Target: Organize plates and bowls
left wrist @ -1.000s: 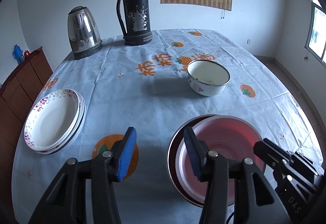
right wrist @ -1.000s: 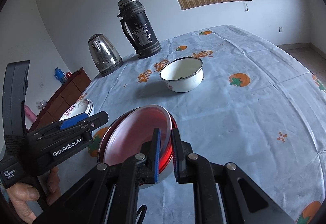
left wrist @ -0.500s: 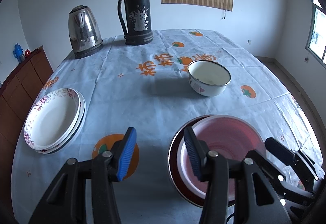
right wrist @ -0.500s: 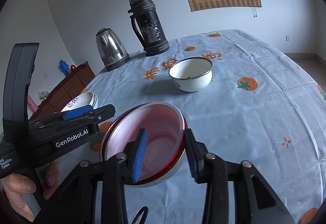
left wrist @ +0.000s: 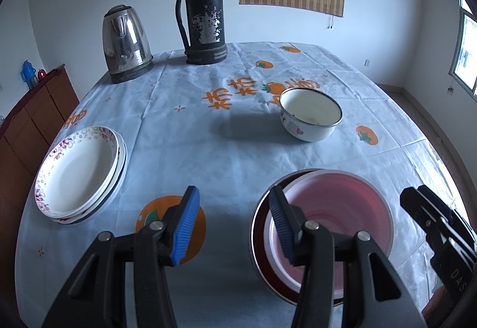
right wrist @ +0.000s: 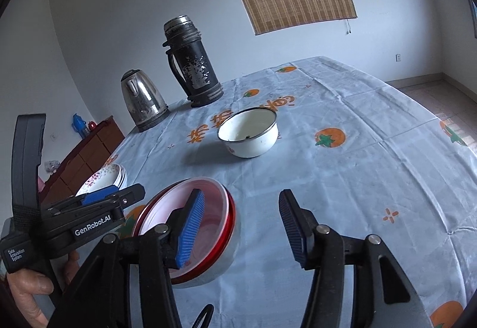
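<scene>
A pink bowl sits nested inside a red bowl at the near right of the table; both also show in the right wrist view. A white enamel bowl stands alone mid-table. A stack of white floral plates lies at the left. My left gripper is open and empty, its right finger over the nested bowls' left rim. My right gripper is open and empty, just right of the nested bowls, and shows in the left wrist view.
A steel kettle and a tall black thermos stand at the far edge of the table. A wooden cabinet is left of the table. The tablecloth is pale blue with orange prints.
My right gripper was shut on the pink bowl's rim, set it into the red bowl, opened wide and drew back to the right. The left gripper has hardly moved.
</scene>
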Tool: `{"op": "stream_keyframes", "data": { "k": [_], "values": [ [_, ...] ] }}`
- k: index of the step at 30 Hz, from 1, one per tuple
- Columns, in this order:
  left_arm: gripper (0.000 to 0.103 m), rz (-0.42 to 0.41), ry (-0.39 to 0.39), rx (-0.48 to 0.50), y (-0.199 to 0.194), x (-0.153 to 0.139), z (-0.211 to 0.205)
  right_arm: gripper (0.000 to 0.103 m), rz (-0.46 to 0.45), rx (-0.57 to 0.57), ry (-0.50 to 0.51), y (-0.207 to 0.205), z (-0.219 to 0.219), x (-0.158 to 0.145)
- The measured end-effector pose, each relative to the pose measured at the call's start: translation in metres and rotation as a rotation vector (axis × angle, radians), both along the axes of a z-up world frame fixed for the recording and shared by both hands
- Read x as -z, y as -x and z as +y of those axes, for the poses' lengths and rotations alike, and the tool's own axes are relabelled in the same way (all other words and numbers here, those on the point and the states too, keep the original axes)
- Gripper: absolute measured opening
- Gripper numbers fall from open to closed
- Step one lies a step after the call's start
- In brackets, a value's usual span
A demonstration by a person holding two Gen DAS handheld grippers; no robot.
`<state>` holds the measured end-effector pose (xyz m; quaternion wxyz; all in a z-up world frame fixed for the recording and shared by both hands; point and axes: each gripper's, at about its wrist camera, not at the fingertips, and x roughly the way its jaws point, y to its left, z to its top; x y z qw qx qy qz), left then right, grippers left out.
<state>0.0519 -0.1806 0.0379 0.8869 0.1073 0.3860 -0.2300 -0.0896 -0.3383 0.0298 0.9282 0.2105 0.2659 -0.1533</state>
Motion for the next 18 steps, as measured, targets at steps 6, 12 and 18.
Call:
{"op": "stream_keyframes", "data": {
  "k": [6, 12, 18],
  "values": [
    [0.049, 0.007, -0.008, -0.002, -0.002, 0.004, -0.003, 0.055, 0.047, 0.030, 0.031, -0.004, -0.007, 0.007],
    [0.049, 0.009, -0.010, -0.004, -0.005, 0.006, -0.004, 0.055, 0.083, 0.008, 0.016, -0.014, -0.005, 0.021],
    [0.053, 0.009, -0.010, -0.011, -0.011, 0.006, -0.003, 0.055, 0.084, -0.009, 0.014, -0.019, -0.002, 0.024]
  ]
}}
